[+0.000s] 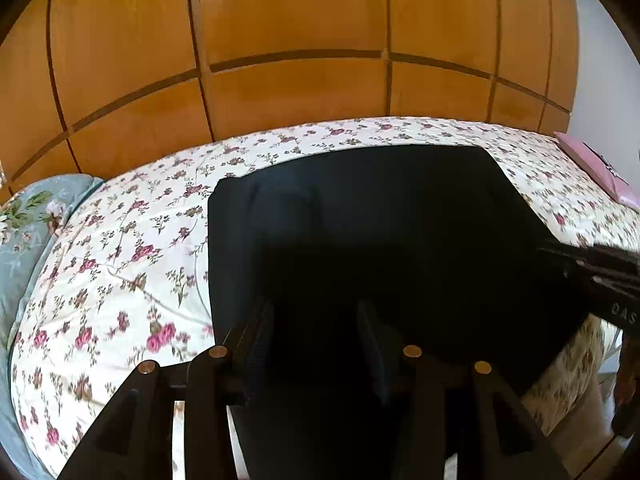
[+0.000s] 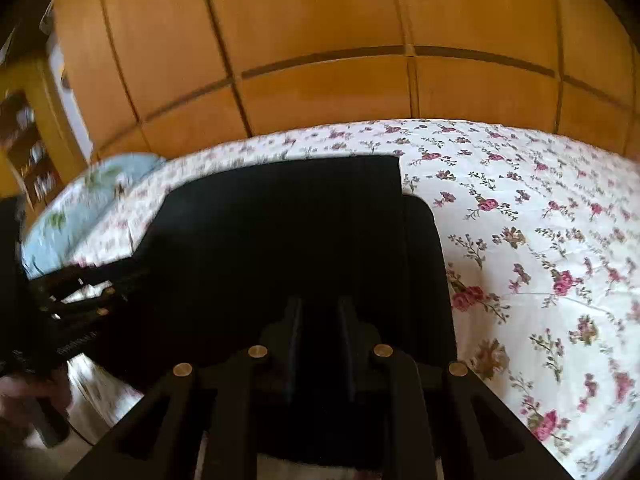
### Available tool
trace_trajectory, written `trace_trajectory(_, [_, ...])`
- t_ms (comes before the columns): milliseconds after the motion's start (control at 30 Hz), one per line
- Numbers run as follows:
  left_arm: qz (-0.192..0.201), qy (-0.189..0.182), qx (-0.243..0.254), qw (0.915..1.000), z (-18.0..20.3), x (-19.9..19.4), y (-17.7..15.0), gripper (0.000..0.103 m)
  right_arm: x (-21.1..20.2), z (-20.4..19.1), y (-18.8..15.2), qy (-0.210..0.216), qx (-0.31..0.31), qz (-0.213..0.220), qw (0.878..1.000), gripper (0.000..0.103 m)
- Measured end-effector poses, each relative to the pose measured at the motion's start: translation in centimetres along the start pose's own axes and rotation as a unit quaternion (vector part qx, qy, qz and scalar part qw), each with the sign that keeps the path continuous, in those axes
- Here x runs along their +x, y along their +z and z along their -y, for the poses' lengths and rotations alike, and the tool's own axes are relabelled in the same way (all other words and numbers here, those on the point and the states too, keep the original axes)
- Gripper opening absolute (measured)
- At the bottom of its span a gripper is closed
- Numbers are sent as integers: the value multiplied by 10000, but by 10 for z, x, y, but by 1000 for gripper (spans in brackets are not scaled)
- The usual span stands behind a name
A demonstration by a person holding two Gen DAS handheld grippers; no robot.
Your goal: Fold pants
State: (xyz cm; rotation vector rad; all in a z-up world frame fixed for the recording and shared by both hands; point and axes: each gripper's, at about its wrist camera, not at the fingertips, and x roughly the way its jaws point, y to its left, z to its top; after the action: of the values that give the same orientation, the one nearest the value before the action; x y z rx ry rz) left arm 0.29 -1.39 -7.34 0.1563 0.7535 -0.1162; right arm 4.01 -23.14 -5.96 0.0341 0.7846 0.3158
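Pants: black pants (image 1: 360, 220) lie spread on the bed, a dark slab from the middle of my left view down to 6 o'clock; in my right view they (image 2: 288, 232) fill the centre and run to 6 o'clock, with a stepped edge at 1 o'clock that looks like one layer over another
Near edge: the cloth hangs over the bed's near side at 6 o'clock in both views
Left tongs: my left tongs (image 1: 316, 344) sit at 6 o'clock over the pants, fingers spread with a wide gap; black on black, so I cannot tell whether cloth lies between them
Right tongs: my right tongs (image 2: 320, 340) at 6 o'clock, fingers drawn closer with a narrow gap; I cannot tell whether they pinch the fabric or only rest on it
Cross view: right tongs show blurred at 3 o'clock in the left view, at the pants' right edge; left tongs show at 9 o'clock in the right view, at the left edge
Bed: white floral cover (image 1: 132, 248) around the pants on three sides
Pillow: pale blue floral pillow (image 1: 24, 216) at 9 o'clock, apart from the pants
Pink item: flat pink thing (image 1: 592, 168) at 2 o'clock on the cover
Wardrobe: wooden panelled doors (image 1: 288, 32) across 12 o'clock behind the bed
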Motion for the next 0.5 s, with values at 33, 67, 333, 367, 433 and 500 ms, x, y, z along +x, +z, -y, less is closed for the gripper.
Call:
trace_trajectory(33, [83,20,54,9999,2,-4,-6,44,-1,-2,-2,-69,-136,3,9999,18])
trace_trajectory(67, [157,26,98,9998,3,-8,-10,44,-1,-3,-3,-112,-227,6,9997,18])
trace_trajectory(333, [376,-981,-636,9924,-31,-32,-26,60,-14,3,-7,-31,-135,175,9998,19])
trace_trajectory(367, [393,-1133,-864,9890,-42,-34,-29,63,-17,4,-7,-53,-150,184,9997,19])
trace_trajectory(433, [403,-1240,-1202,9841,-58,-34,-33,68,-21,4,-7,-123,-189,208,9995,26])
trace_trajectory(500, [382,-1334,-1644,9766,-77,-31,-37,75,-25,7,-7,-206,-135,278,9993,53])
